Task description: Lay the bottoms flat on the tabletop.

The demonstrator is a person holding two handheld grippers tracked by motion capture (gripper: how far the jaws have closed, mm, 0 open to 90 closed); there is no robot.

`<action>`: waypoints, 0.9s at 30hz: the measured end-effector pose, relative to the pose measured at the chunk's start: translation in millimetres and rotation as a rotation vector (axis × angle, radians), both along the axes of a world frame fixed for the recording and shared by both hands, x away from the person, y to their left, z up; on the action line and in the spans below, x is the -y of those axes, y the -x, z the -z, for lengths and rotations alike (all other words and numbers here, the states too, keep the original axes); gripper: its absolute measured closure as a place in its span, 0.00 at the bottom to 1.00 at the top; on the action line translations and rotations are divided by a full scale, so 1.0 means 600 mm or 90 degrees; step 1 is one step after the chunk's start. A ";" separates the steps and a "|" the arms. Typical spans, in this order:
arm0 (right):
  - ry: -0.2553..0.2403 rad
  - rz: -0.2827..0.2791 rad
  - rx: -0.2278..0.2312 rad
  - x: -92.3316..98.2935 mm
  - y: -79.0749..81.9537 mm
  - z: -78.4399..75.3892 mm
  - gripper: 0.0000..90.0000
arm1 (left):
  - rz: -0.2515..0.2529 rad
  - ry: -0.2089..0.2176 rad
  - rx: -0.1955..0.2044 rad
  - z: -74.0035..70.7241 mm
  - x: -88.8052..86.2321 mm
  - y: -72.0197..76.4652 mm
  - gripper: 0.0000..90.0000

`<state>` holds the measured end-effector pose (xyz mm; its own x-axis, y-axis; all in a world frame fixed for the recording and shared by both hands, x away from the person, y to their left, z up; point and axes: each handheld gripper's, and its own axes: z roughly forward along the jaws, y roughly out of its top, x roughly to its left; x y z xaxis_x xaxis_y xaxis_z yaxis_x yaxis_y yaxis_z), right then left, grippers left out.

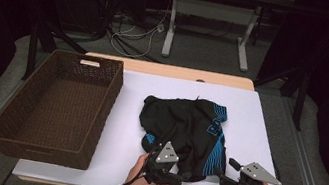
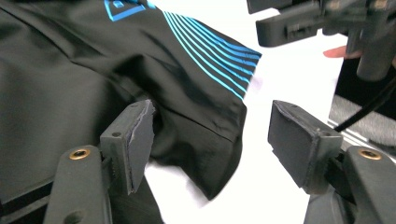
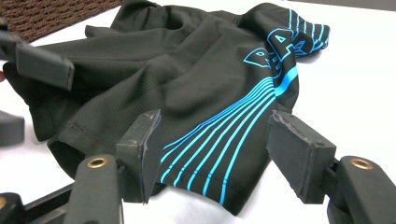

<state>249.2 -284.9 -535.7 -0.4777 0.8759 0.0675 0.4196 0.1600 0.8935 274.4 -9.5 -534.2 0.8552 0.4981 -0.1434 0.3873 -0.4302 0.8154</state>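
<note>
A crumpled black garment with blue stripes and a blue logo lies on the white table top, right of centre. My left gripper is at its near hem, jaws open. In the left gripper view the hem corner lies between the pads of the left gripper, and the left pad is right beside the cloth. My right gripper is at the garment's near right edge, also open. In the right gripper view the striped hem lies between the spread jaws of the right gripper.
A brown wicker basket with nothing in it stands on the table's left side; its corner appears in the right gripper view. The near table edge runs just under both hands. Beyond the far edge are a table frame and cables on the floor.
</note>
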 end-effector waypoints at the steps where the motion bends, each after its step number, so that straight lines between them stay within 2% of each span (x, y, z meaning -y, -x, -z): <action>1: 0.000 0.005 -0.001 0.001 0.002 -0.001 0.40 | -0.002 -0.008 -0.009 0.003 0.002 0.001 0.35; 3: -0.002 0.003 0.002 0.003 0.003 -0.001 0.40 | -0.008 -0.016 -0.026 0.011 0.007 0.002 0.35; 7: -0.008 0.005 0.005 0.004 0.006 -0.002 0.41 | -0.006 -0.043 -0.037 0.024 0.015 0.000 0.40; 10: -0.005 0.006 0.004 0.004 0.005 0.000 0.41 | -0.004 -0.065 -0.043 0.031 0.018 -0.004 0.49; 13: 0.017 0.010 0.004 0.006 0.004 0.002 0.41 | 0.002 -0.070 -0.053 0.033 0.018 -0.010 0.62; 15: 0.012 0.013 0.002 0.008 0.003 0.004 0.41 | 0.006 -0.075 -0.049 0.032 0.018 -0.012 0.71; 17: 0.006 0.016 -0.005 0.008 0.007 0.004 0.41 | 0.010 -0.067 -0.042 0.031 0.016 -0.013 0.80; 21: 0.008 0.017 -0.008 0.013 0.013 0.007 0.42 | 0.006 -0.043 -0.043 0.022 0.010 -0.019 0.89; 27: 0.015 0.018 -0.030 0.017 0.012 0.013 0.44 | -0.004 -0.007 -0.037 -0.003 0.002 -0.031 0.93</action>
